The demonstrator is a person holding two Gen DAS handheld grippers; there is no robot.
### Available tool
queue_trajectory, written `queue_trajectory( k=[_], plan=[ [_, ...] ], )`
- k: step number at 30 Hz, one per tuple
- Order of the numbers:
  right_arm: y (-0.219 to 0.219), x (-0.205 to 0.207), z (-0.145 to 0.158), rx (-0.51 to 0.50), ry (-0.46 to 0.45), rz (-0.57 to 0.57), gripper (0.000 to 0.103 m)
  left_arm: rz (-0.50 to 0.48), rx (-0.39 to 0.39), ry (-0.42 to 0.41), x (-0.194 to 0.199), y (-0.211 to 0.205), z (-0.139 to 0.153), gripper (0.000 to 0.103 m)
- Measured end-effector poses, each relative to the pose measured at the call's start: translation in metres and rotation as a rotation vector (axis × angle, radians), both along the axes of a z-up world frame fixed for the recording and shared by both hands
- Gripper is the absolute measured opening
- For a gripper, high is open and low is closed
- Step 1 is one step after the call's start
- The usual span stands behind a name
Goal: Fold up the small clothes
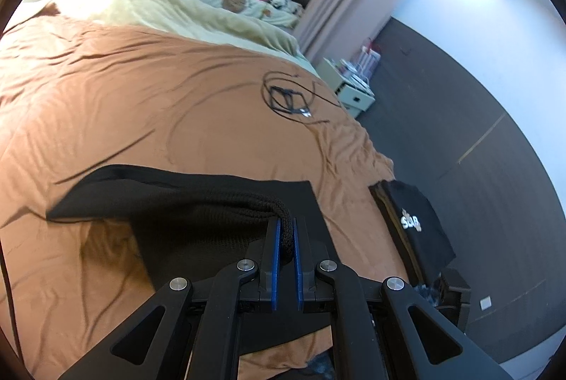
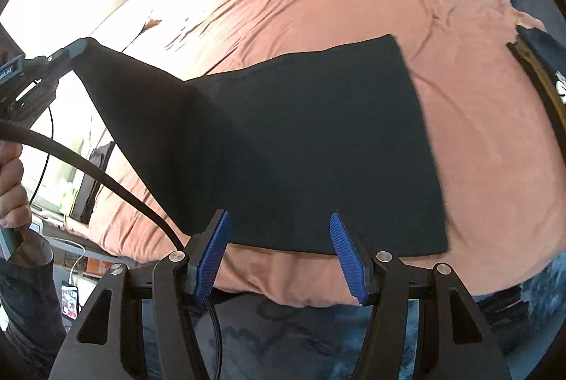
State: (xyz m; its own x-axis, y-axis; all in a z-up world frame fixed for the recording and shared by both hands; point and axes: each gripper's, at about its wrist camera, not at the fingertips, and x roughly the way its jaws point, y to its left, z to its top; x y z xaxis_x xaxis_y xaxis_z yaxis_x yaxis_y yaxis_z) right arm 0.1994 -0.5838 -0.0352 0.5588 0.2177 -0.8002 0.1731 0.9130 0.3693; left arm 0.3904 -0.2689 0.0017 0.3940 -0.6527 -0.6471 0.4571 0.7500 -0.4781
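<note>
Left claw (image 1: 287, 231) clamped on thick knit hem of black garment (image 2: 300, 146), corner lifted at left. Rest of garment lies flat on brown bed cover (image 2: 477, 139), long axis left-right. Soft, light, limp; drapes from hold. Grip at hems, corners. Right claw (image 2: 279, 221) stands part open, empty, over near edge.

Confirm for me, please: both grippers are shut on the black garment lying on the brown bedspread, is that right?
Not quite. Only the left gripper is shut on the black garment, pinching a bunched edge, as the left wrist view shows. In the right wrist view the right gripper stands open, its blue fingers apart and holding nothing, above the garment's near edge. The garment does lie on the brown bedspread.
</note>
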Motion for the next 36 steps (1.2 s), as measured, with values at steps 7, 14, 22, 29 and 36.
queue_trajectory(
  k=[7,14,22,29,36],
  plan=[
    [-0.021,-0.034,0.005,0.012,-0.006,-0.053,0.057,-0.094,0.026,0.029,-0.010,-0.051,-0.014,0.007],
    [-0.032,-0.055,-0.001,0.022,0.006,-0.084,0.057,-0.167,0.066,0.071,-0.022,-0.092,-0.038,0.007],
    [-0.044,-0.067,-0.011,0.035,0.030,-0.108,0.057,-0.255,0.086,0.123,-0.035,-0.131,-0.062,0.007],
    [-0.047,-0.060,-0.018,0.050,0.042,-0.102,0.057,-0.303,0.074,0.139,-0.040,-0.132,-0.071,0.056],
    [-0.041,-0.032,-0.022,0.010,0.034,-0.015,0.057,-0.209,0.141,0.143,-0.023,-0.087,-0.087,0.056]
  ],
)
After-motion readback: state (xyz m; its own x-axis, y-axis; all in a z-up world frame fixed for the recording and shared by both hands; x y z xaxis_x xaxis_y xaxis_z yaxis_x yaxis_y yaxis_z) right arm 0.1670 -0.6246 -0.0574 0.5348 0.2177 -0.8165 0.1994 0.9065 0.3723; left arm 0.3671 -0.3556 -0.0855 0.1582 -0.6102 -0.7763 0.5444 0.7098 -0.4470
